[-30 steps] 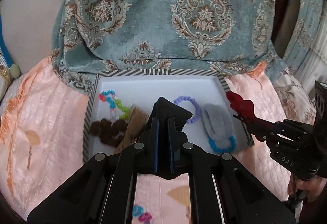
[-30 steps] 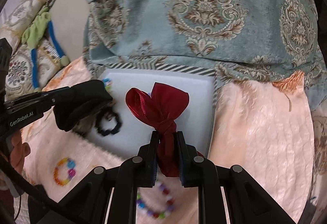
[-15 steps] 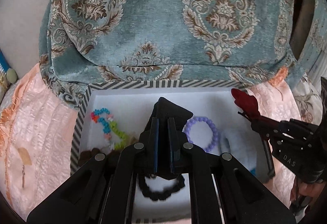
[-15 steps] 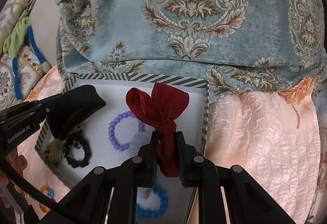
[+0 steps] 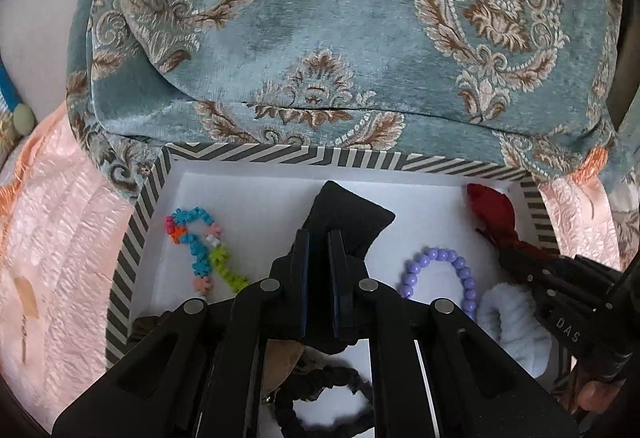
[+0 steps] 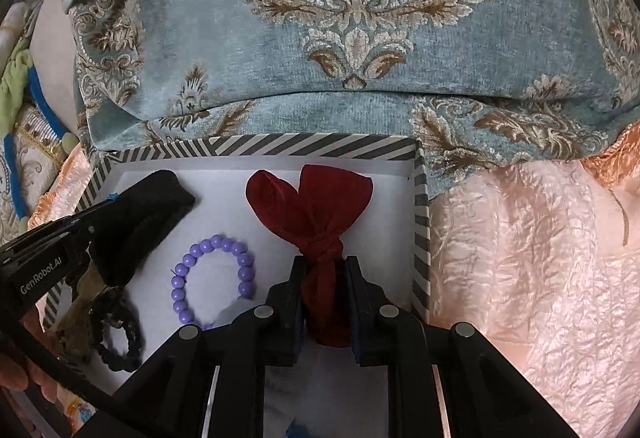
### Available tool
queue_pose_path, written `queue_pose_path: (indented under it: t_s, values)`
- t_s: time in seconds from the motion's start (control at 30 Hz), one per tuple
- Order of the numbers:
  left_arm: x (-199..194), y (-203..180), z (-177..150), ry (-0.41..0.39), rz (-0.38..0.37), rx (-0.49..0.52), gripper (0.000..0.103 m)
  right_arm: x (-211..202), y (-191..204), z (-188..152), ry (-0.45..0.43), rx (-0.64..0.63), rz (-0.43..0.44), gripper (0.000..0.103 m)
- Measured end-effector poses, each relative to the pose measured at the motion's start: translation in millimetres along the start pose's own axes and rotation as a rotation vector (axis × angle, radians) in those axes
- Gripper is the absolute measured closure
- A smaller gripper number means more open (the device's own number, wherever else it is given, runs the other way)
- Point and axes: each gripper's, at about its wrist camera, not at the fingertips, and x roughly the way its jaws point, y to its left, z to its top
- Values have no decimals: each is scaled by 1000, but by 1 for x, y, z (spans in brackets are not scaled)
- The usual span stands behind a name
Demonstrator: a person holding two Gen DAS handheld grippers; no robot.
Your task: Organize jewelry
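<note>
My left gripper [image 5: 319,238] is shut on a black fabric bow [image 5: 348,218] and holds it over the middle of a white box with a striped rim [image 5: 280,154]. My right gripper [image 6: 323,264] is shut on a dark red fabric bow [image 6: 316,206] over the box's right side [image 6: 420,222]; the red bow also shows in the left wrist view [image 5: 492,208]. In the box lie a purple bead bracelet [image 6: 212,278], a multicoloured bead bracelet [image 5: 200,246], a black scrunchie [image 5: 324,398] and a pale blue scrunchie [image 5: 512,326].
A teal patterned cushion [image 5: 340,38] rises right behind the box. Pink quilted fabric [image 6: 520,258] covers the surface on both sides. A brown fabric piece [image 5: 280,358] lies in the box under my left gripper.
Both grippers have moved forward over the box with their bows held, so the box and the cushion now look closer. The grips have not changed.
</note>
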Motion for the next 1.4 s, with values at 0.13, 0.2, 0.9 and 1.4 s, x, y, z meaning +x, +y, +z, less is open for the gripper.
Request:
queue_pose_path:
  t_s: [0.13,0.2,0.9,1.4]
  values:
    - [0,2,0,10,13,-16,57,-14,2,-1,-25,1,23,59]
    - [-3,1,-1,14,-2,-19,50,-21,3,-4,-24,-2,28,59]
    - [-124,-7,-77,-79,85,34,49,-117,48,-88,-85,-11,55,58]
    - [-180,10,-153,-133,187,22,49,-158,81,-155,-111,-27,43,43]
